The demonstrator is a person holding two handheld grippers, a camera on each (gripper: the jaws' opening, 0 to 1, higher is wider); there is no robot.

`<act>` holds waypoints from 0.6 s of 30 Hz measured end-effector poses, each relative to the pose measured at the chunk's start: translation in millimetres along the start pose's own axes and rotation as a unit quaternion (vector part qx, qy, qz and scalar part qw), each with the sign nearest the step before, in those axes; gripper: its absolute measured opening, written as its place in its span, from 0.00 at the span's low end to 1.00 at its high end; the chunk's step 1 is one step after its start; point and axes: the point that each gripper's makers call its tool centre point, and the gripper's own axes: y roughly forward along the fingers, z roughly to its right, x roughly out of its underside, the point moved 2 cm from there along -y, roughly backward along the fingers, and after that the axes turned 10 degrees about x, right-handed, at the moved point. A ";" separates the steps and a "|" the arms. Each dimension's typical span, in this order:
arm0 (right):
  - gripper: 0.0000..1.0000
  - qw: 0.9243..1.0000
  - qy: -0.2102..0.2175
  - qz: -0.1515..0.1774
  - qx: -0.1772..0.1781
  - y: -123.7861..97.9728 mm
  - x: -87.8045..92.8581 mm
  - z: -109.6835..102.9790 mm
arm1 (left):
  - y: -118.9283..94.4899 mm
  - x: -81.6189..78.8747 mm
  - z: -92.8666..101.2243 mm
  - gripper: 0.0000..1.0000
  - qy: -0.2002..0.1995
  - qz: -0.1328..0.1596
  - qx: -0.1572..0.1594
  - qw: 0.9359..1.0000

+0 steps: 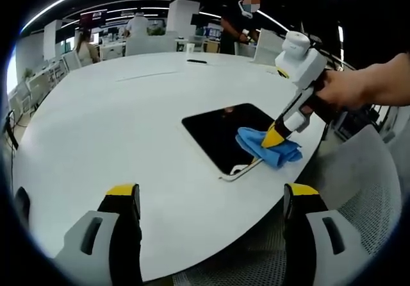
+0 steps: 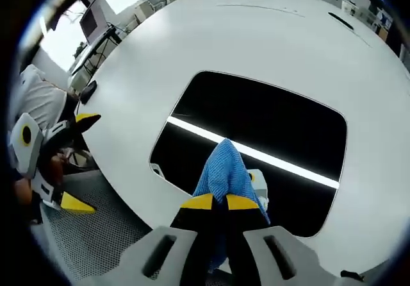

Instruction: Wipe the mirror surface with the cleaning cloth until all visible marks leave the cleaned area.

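A dark rectangular mirror (image 1: 224, 135) (image 2: 269, 138) with a pale rim lies flat on the big white table (image 1: 115, 126) (image 2: 256, 36), close to its near edge. My right gripper (image 1: 274, 136) (image 2: 218, 202) is shut on a blue cleaning cloth (image 1: 269, 146) (image 2: 224, 170), pressing it onto the mirror's corner nearest the table edge. The mirror reflects a bright ceiling light strip. My left gripper (image 1: 211, 199) (image 2: 73, 161) hovers open over the table's near edge, apart from the mirror, with nothing between its yellow-tipped fingers.
A grey mesh chair (image 1: 365, 190) (image 2: 96, 241) stands at the table's edge by the mirror. A thin dark object (image 1: 196, 61) (image 2: 343, 22) lies far across the table. People (image 1: 240, 20) and desks fill the office behind.
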 end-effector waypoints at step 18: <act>0.00 1.000 -0.008 -0.009 0.006 -2.6 2.9 8.3 | -0.2 -0.5 -0.4 0.92 -0.001 0.000 0.000 1.000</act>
